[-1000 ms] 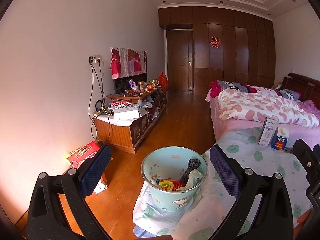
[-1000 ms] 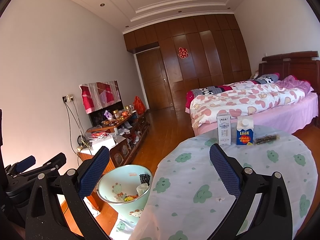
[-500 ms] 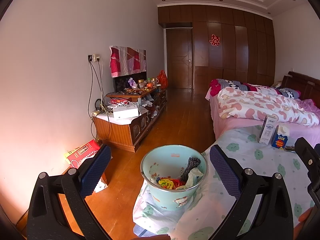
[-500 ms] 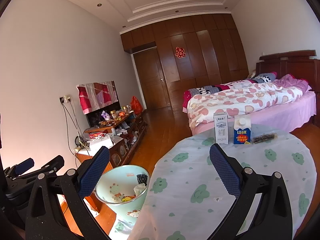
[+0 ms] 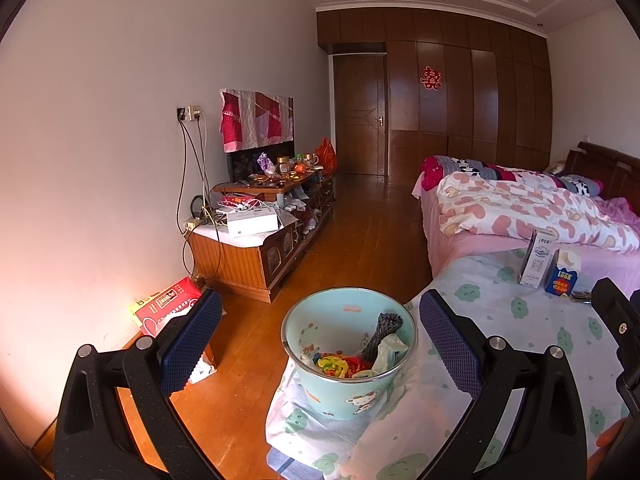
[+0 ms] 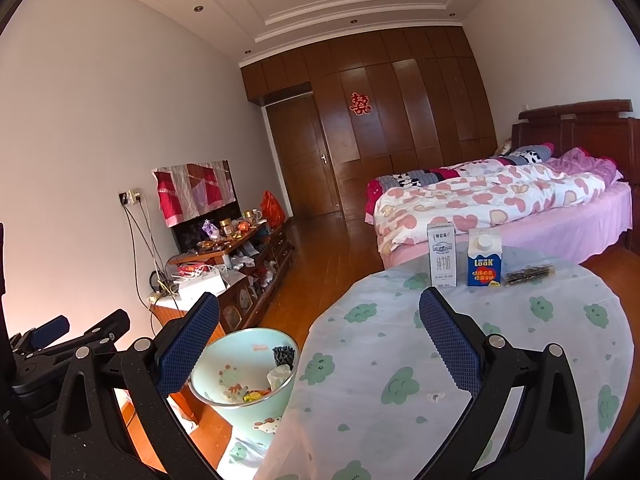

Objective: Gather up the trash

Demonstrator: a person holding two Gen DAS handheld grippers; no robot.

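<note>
Currently both of your tools are empty. Your left gripper has its jaws spread wide, framing the trash bin without touching it; your right gripper is equally wide apart, held above the near part of the round table.

Location of the trash: three items stand together at the far edge of the table, well apart from either tool. They are a white milk carton, a blue Look carton just beside it, and a dark flat wrapper to the right of that. A small scrap lies on the tablecloth nearer your right gripper. The bin sits below the table's edge on the left and already holds wrappers and crumpled paper.

Risks noted:
- The two cartons stand upright and close together. Closing on one from an angle would likely knock over its neighbour, or push it off the far edge toward the bed.
- The wrapper lies flat on loose cloth. A low pinch may catch the tablecloth along with it and drag the cartons.
- The cloth hangs against the bin's rim. Any pull on it could tip or shift the bin.
- Whether the cartons are empty cannot be told; a full one may slip from the pads.
</note>
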